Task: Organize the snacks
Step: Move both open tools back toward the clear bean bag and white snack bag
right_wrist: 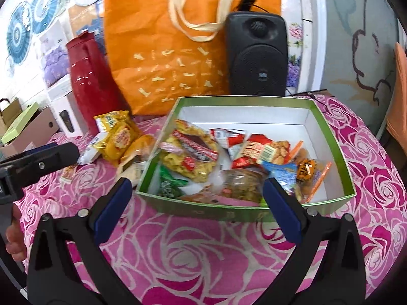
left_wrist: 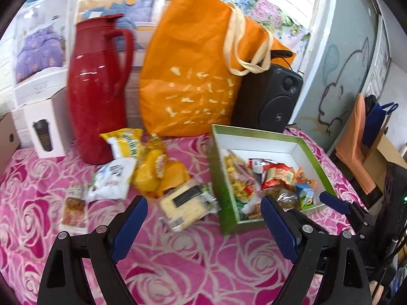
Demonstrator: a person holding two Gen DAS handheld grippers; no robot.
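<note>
Several snacks point(left_wrist: 142, 167) lie loose on the pink cloth point(left_wrist: 178, 259), at nine o'clock from the green box point(right_wrist: 330, 117), which is part full. Next job, I think: pick up the near cracker pack point(left_wrist: 184, 207). Left gripper point(left_wrist: 203, 228) hangs above it, wide open, empty. Right gripper point(right_wrist: 197, 218) waits open by the box.

We could read no text in either view. Print showed on the yellow snack packets point(left_wrist: 124, 142), the white pouch point(left_wrist: 112, 180), the red wrappers in the green cardboard box point(right_wrist: 328, 127) and the orange tote bag point(right_wrist: 178, 58), but blur left it illegible.
</note>
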